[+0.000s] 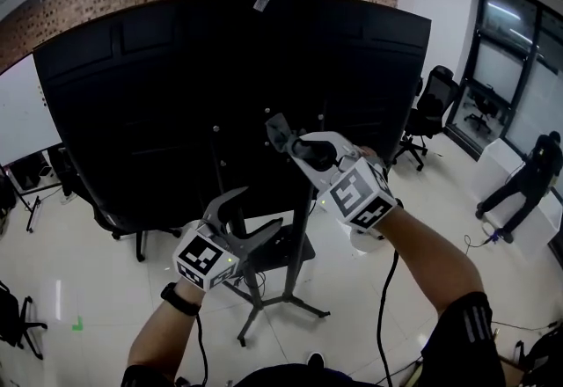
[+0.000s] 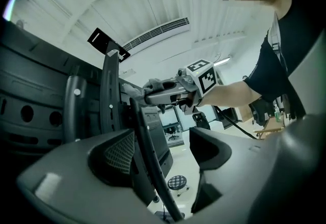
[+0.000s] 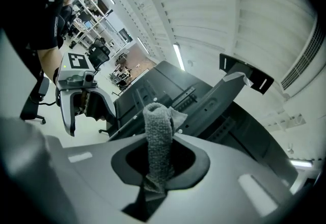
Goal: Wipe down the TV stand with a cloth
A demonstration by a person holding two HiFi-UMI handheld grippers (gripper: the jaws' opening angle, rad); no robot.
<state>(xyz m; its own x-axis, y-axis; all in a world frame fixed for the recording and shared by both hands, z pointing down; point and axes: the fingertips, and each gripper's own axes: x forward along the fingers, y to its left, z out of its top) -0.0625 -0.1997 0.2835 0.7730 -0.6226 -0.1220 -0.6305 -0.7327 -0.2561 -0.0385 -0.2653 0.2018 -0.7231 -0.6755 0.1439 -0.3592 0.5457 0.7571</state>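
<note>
Left gripper (image 1: 257,211): grey two-jaw tool with a marker cube, lowest and nearest; its jaws stand wide apart and clamp nothing; a thin black bar runs up between them, close to one jaw.
Right gripper (image 3: 160,161): raised higher; its jaws are closed on a grey terry cloth (image 3: 159,129), whose folded end sticks out past the tips.
Cloth: its free end lies against or just beside an upright rail of the black metal TV stand (image 1: 290,253) — which of the two I cannot tell.
Stand: slim upright, small shelf, splayed legs on pale floor tiles (image 1: 106,306); it carries a large black television (image 1: 158,86), seen from behind.
Wrist: black watch (image 1: 179,299) on the left arm.
Background: black office chair (image 1: 429,108); a dark-clad person (image 1: 528,178) bent over at far right.
</note>
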